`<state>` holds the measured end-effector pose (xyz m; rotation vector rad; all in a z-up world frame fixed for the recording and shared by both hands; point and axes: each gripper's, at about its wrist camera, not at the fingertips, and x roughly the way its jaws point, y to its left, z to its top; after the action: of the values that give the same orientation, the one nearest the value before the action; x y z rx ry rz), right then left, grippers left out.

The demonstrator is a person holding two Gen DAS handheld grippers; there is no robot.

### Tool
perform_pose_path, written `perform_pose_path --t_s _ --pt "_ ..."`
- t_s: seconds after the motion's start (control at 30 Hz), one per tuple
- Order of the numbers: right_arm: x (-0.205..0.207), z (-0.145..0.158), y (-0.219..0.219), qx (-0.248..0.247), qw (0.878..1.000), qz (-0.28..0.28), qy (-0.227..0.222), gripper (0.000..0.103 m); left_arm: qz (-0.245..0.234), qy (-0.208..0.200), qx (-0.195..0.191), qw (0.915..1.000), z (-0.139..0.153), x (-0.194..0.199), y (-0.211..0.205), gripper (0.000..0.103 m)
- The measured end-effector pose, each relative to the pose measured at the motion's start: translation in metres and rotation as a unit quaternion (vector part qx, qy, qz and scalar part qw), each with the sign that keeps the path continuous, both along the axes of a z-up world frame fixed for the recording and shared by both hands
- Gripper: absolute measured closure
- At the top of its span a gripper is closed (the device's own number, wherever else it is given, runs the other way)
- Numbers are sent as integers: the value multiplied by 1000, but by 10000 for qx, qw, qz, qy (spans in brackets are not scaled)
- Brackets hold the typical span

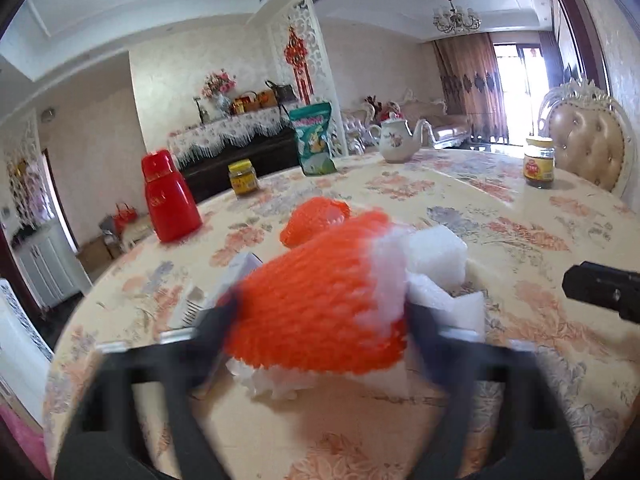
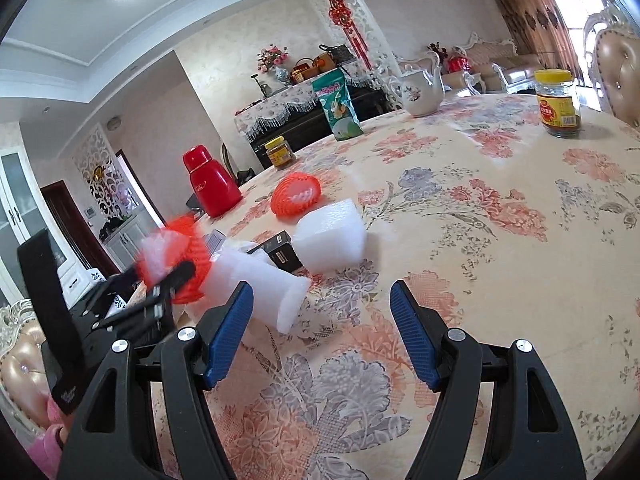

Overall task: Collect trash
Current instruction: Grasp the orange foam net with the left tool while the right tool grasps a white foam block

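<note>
An orange foam net sleeve with a white end sits between the fingers of my left gripper, which is shut on it. The right wrist view shows that same net held at the left gripper's tips. A second orange net lies farther back on the floral table. In front of it are a white foam block, a crumpled white foam sheet and a small black box. My right gripper stands open over the cloth just right of the foam sheet, nothing between its blue pads.
A red thermos stands at the table's left edge. A yellow-lidded jar, a green bag and a white teapot stand along the far edge. Another jar is at far right beside a padded chair.
</note>
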<state>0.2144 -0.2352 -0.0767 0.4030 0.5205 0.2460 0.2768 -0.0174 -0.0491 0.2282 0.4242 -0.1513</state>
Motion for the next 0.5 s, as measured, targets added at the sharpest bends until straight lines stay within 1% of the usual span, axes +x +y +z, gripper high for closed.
perform_pose_path --t_s 0.07,0.1,0.13,0.23,0.3,0.37,0.4,0.5 --pt "-1 1 1 6 10000 12 20 35 -35 71 -303 9995 3 0 7 76" --pt "-1 1 2 7 10000 9 27 35 -48 72 -451 9989 4 -3 13 77" --pt "-2 1 2 8 10000 8 34 35 -57 51 -509 9987 6 -7 17 78" --pt "0 -1 5 25 9999 86 126 35 -42 -16 -556 9984 10 -25 27 79" --pt "1 -2 9 -8 9997 162 206 35 -45 39 -652 9979 9 -40 37 79" --pt "5 -2 15 -131 9991 268 286 35 -63 220 -839 9962 5 -51 48 79" --pt "7 -2 17 -199 9988 315 326 35 -76 387 -1011 9941 -1 -58 57 79" --pt "13 -4 29 -518 9963 447 511 35 16 648 -1182 9909 -11 -72 75 79"
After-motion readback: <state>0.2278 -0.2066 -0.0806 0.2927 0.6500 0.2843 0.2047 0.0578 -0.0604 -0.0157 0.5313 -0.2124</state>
